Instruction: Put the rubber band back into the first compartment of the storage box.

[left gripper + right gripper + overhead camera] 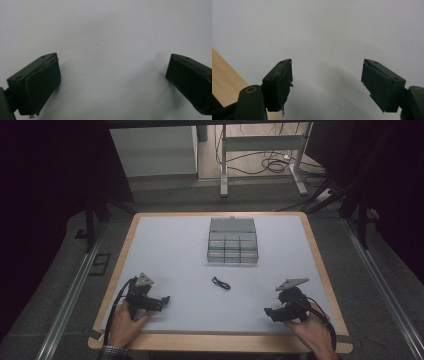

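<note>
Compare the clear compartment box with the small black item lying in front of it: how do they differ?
The compartment box is large, clear and grey, with a grid of cells; the small black item is tiny, thin and curled. The box sits at the far middle of the table, the item nearer the person. Both rest untouched.

Clear compartment box (232, 241) — small black cable (220, 283) nearby.

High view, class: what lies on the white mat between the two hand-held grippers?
A small black cable lies between the left hand-held gripper and right hand-held gripper.
</note>
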A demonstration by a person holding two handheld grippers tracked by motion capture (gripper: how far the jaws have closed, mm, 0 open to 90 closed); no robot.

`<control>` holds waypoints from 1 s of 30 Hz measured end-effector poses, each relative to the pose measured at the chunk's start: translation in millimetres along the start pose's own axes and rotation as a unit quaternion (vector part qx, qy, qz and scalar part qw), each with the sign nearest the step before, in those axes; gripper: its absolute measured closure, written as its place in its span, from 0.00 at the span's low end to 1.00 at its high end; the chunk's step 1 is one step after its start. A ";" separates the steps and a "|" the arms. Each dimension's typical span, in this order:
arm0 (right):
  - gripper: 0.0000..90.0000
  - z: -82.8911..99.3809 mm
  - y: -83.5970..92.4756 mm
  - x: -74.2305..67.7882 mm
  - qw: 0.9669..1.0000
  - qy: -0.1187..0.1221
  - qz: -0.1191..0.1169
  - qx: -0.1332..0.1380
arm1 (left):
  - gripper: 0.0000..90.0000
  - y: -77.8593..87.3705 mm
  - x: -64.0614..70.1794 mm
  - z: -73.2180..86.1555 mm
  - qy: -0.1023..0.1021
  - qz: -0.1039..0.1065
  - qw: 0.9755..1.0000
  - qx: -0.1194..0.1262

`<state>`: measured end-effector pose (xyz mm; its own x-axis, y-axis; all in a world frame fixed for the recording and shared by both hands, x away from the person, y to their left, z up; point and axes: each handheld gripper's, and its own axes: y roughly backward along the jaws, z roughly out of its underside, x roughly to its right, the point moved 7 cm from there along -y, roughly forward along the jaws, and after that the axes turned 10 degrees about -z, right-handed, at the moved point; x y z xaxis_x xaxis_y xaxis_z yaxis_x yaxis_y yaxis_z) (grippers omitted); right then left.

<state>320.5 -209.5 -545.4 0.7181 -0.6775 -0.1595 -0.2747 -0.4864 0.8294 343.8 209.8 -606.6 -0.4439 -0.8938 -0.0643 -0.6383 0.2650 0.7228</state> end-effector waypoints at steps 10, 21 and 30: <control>0.28 -15.9 -5.3 0.2 1.000 -0.004 -0.001 -0.010 | 0.00 0.0 0.0 0.0 0.000 0.000 1.000 0.000; 0.29 -30.9 -18.2 -3.6 0.998 0.018 -0.020 -0.048 | 0.00 0.1 0.0 0.0 0.000 0.000 1.000 0.000; 0.30 -44.4 -30.8 -5.4 0.996 0.031 -0.027 -0.076 | 0.00 0.0 0.0 0.0 0.000 0.000 1.000 0.000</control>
<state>353.5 -166.4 -546.3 0.7684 -0.6151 -0.1767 -0.1375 -0.4282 0.8932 343.8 209.8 -606.6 -0.4441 -0.8937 -0.0640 -0.6381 0.2654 0.7227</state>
